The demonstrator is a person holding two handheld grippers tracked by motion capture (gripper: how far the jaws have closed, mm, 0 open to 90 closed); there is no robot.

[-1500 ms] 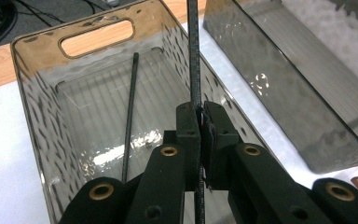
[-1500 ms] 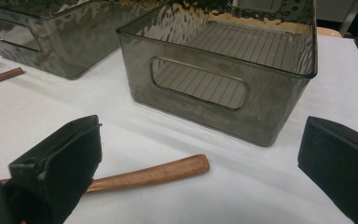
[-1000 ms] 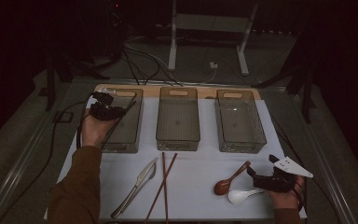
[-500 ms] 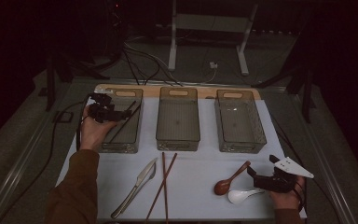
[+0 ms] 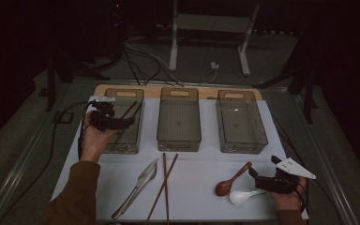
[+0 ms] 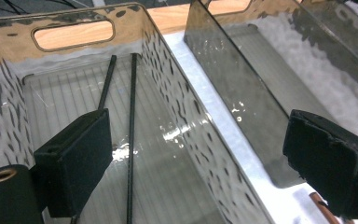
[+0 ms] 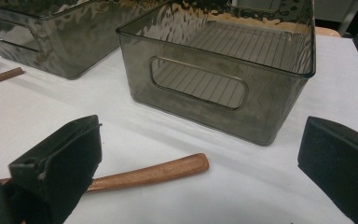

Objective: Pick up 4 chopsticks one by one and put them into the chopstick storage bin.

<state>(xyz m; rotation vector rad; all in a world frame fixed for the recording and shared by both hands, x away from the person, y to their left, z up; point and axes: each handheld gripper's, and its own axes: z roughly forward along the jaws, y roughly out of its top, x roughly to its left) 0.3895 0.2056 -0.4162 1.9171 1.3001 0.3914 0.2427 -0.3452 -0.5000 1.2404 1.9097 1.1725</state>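
A bench (image 5: pixel 201 187) covered by a white sheet is carrying three smoky, see-through plastic bins with ribbed floors and slotted handle cut-outs, standing in a row well apart from one another: a left bin (image 5: pixel 132 140), a middle bin (image 5: pixel 179 140) and a right bin (image 5: pixel 242 143). Two thin black chopsticks (image 6: pixel 131 140) are lying inside the left bin, leaning toward its far wall. In front of the bins, wide bare sheet is staying open along the near edge, and on it are lying two long reddish wooden chopsticks (image 5: pixel 165 185) crossing each other, one silvery metal knife (image 5: pixel 138 187), one brown wooden spoon (image 5: pixel 232 180) with a rounded handle end, and one glossy white spoon (image 5: pixel 243 196), the two spoons sitting just beside each other. The left claw (image 5: pixel 124 123) is hovering over the left bin's near-left part; its jaws have just been opening and are standing wide, nothing pressed between the pads, the black chopsticks lying below them. The right claw (image 5: pixel 258 180) is waiting just beside the spoons with jaws spread wide, the wooden spoon's handle lying between them untouched.
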